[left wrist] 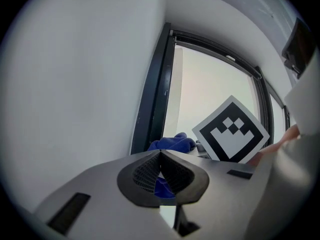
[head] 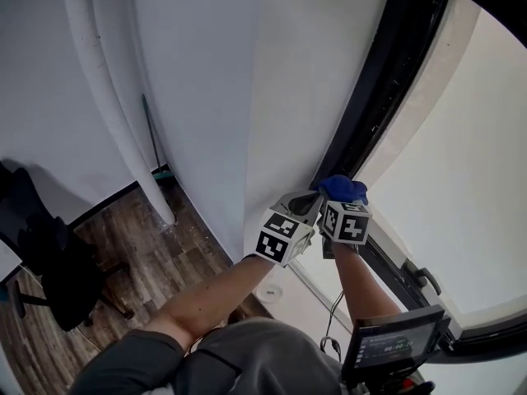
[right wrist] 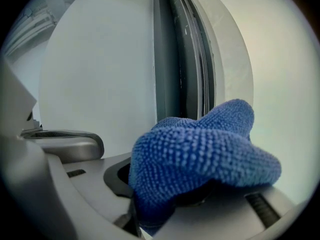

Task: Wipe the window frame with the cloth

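- My right gripper [head: 338, 202] is clamped on the cloth [right wrist: 200, 154], a blue microfibre wad with a nubby, beaded weave. It bulges out over both jaws in a lumpy mound.
- My left gripper [left wrist: 160, 156] has its ribbed black pads closed together at the tips. A sliver of blue shows through the gap lower down.
- The two grippers sit side by side, and the right one's black-and-white marker cube [left wrist: 231, 130] is just beside my left jaws.
- The cloth is right up at the window frame [right wrist: 172, 59], a dark, smooth, grooved strip. I can't tell if it's actually touching.
- A flat white wall [head: 206, 72] runs along the frame's left, with pale glass on its right.
- Below are a wood-plank floor [head: 165, 253] and a white pipe [head: 107, 97].
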{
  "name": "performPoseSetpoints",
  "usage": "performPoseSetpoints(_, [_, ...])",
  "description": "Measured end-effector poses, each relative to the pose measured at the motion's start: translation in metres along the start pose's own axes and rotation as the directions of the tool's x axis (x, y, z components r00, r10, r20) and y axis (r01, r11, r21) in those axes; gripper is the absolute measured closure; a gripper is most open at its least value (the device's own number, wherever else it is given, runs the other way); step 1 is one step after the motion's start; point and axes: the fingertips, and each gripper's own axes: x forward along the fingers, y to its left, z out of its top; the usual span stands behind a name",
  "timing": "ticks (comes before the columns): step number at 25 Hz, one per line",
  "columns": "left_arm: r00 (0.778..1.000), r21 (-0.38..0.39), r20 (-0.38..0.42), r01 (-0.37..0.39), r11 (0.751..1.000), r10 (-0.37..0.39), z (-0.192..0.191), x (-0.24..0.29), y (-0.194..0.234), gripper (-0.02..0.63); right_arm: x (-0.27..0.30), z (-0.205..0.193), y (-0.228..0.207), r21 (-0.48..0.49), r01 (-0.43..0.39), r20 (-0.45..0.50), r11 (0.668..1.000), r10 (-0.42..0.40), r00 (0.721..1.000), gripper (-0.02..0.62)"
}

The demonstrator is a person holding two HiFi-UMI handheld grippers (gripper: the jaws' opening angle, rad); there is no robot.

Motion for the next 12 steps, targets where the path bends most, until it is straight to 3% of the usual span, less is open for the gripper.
performPoseSetpoints(12, [0.997,0.035,0.078,-0.013,0.999,0.010,0.103,-0.009,-0.011,0.601,-0.046,0.111,0.003,-0.049,-0.059,0.110,0.997,0.064,0.992,0.436])
